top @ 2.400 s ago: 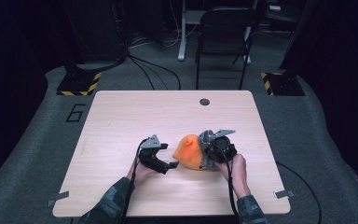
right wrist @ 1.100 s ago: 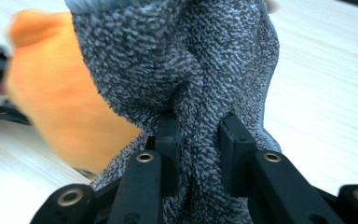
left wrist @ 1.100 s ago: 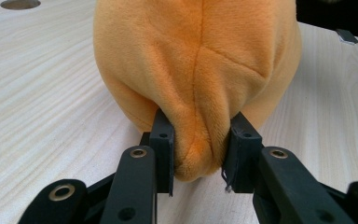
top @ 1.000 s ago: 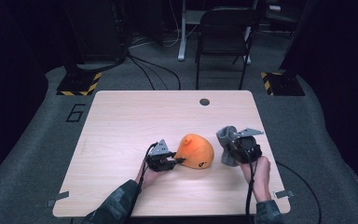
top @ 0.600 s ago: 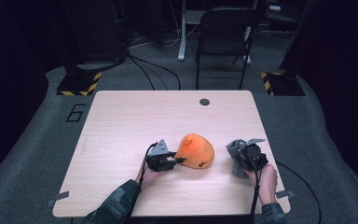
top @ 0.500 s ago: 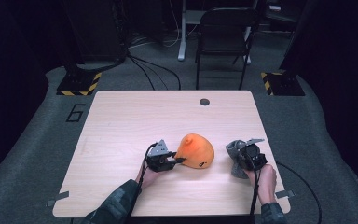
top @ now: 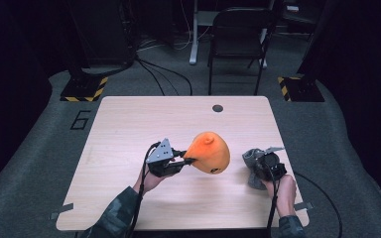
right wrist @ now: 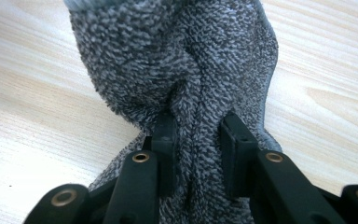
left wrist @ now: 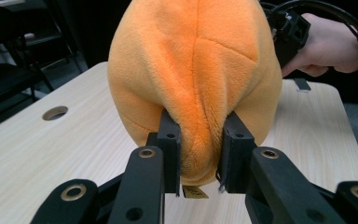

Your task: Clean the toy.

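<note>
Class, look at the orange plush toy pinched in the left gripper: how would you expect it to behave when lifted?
The orange plush toy bulges around the left gripper, so it is probably soft and squashy. One fold seems to carry it, suggesting lightness. Its furry fabric likely resists slipping.

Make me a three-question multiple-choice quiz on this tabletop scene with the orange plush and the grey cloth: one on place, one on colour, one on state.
1. Where is the round hole in the table?
A. near the far edge
B. near the person's edge
C. at the left edge

2. What colour is the plush toy?
A. green
B. orange
C. white

3. What is the left hand-held gripper doing?
A. lying open on the table
B. pinching the plush toy
C. holding the grey fuzzy cloth

Answers:
1. A, the high view shows the hole by the edge nearest the chair.
2. B, its fur is orange in the high view and the left gripper view.
3. B, its jaws have just been closing and squeeze a fold of the plush, while the right hand-held gripper clamps the cloth.
</note>
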Demonstrator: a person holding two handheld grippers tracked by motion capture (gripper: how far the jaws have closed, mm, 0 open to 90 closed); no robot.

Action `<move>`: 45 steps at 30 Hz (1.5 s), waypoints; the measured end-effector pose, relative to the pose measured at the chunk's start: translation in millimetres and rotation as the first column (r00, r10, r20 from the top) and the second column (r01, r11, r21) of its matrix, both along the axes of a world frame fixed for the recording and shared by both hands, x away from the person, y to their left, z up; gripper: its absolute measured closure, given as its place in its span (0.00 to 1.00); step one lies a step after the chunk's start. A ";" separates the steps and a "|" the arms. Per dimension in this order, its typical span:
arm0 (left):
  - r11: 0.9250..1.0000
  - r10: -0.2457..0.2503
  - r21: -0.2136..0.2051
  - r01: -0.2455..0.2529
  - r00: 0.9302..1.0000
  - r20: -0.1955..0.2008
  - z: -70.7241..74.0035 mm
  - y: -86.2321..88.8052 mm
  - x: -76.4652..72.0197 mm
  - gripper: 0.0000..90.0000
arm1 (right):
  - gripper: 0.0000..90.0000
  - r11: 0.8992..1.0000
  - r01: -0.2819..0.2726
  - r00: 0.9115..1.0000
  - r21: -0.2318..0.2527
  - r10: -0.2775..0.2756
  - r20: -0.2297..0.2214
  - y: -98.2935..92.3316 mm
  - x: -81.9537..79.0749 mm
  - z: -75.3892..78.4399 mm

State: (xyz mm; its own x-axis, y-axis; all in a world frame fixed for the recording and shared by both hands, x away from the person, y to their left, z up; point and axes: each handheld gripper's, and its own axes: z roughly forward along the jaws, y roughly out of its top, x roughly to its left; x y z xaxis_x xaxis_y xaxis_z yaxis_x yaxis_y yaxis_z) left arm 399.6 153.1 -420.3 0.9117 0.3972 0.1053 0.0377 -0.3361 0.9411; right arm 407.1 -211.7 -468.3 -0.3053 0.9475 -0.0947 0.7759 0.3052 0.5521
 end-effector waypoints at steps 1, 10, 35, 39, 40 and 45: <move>1.000 -0.003 0.024 0.003 1.000 -0.002 6.1 0.6 -1.8 0.82 | 0.78 1.000 -0.004 1.000 -0.001 0.004 0.001 -0.1 0.1 0.4; 0.979 0.049 0.198 -0.042 0.998 -0.030 31.1 -3.1 -3.9 0.81 | 0.78 0.999 0.000 1.000 0.036 0.000 0.010 1.1 -0.1 5.6; 0.883 0.078 0.467 -0.040 0.995 -0.061 -3.4 -52.5 9.1 0.76 | 0.76 0.940 -0.281 0.946 0.194 0.238 0.220 92.4 -35.0 108.0; 0.887 0.072 0.459 -0.044 0.996 -0.044 -4.6 -54.5 7.2 0.75 | 0.76 0.933 -0.304 0.943 0.191 0.267 0.200 119.0 -27.7 107.6; 0.888 0.068 0.457 -0.044 0.997 -0.037 -5.3 -55.2 5.9 0.75 | 0.76 0.931 -0.316 0.940 0.181 0.282 0.192 124.3 -25.2 104.1; 0.882 0.050 0.469 -0.043 0.999 -0.001 -8.1 -59.2 1.8 0.76 | 0.77 0.949 -0.304 0.945 0.088 0.288 0.152 136.2 -19.5 84.2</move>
